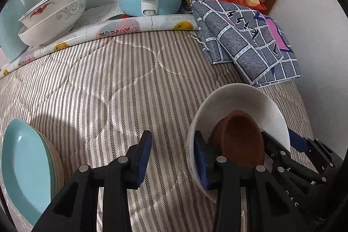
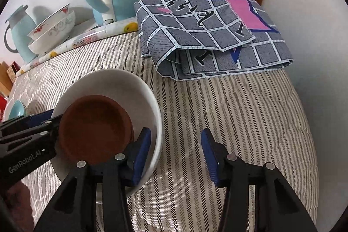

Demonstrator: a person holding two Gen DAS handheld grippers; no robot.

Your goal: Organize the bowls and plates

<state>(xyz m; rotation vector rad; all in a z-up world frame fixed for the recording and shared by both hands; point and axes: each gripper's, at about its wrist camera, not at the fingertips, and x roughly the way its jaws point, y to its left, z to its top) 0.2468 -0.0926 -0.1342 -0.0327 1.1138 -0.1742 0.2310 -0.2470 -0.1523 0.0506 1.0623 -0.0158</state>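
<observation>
Both left gripper (image 1: 171, 158) and right gripper (image 2: 175, 154) straddle the white bowl (image 1: 239, 101) rim.

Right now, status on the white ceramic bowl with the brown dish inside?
Left gripper and right gripper open, each astride the white ceramic bowl's rim. Brown round dish inside it. Folded grey checked cloth beyond, not touching.

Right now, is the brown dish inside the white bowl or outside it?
Inside. The brown dish sits within the white bowl, whose rim surrounds it in both views.
</observation>
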